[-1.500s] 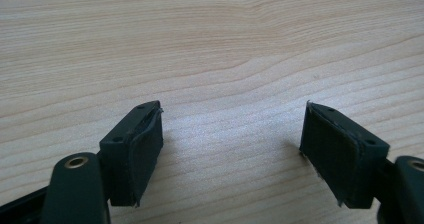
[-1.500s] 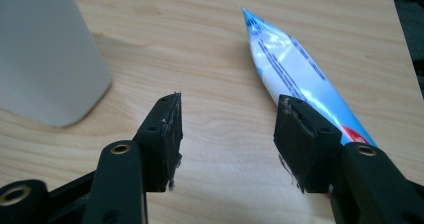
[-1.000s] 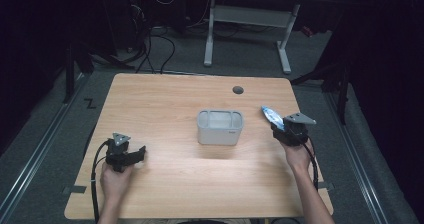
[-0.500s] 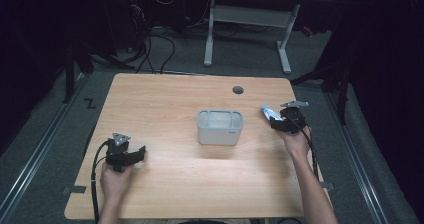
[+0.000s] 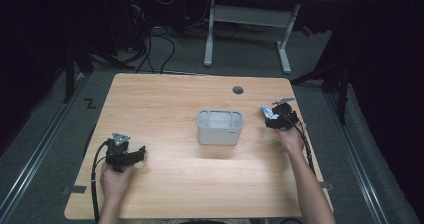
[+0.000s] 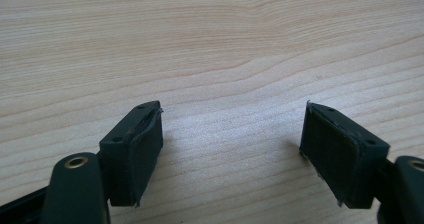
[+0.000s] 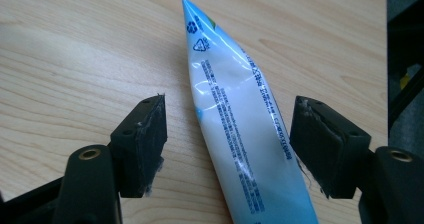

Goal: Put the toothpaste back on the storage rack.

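On the right side of the wooden surface [image 5: 165, 104], near its right edge, your right claw [image 7: 227, 144] sits low over a white and blue tube [image 7: 240, 134] that lies flat on the wood. Its jaws have just been opening and now stand wide, one on each side of the tube, with bare wood showing between each pad and the tube; neither pad presses on it, so the tube is not held. The tube's flat crimped end points away from the claw in the right gripper view, and small print and recycling marks run along its length. From the high view, the right claw [image 5: 280, 120] and the tube [image 5: 269, 113] lie to the right of a grey rectangular bin [image 5: 220, 127], near it but apart from it. The bin stands upright at about the middle of the surface, open side up; what it contains cannot be told. At the near left of the surface your left hand [image 5: 116, 179] rests with the left claw [image 5: 139, 154] pointing toward the bin, well apart from it. In the left gripper view the left claw [image 6: 230, 134] is spread wide with only bare wood grain between the pads and nothing in its grasp. A black cable [image 5: 94, 184] trails from it toward the near edge.
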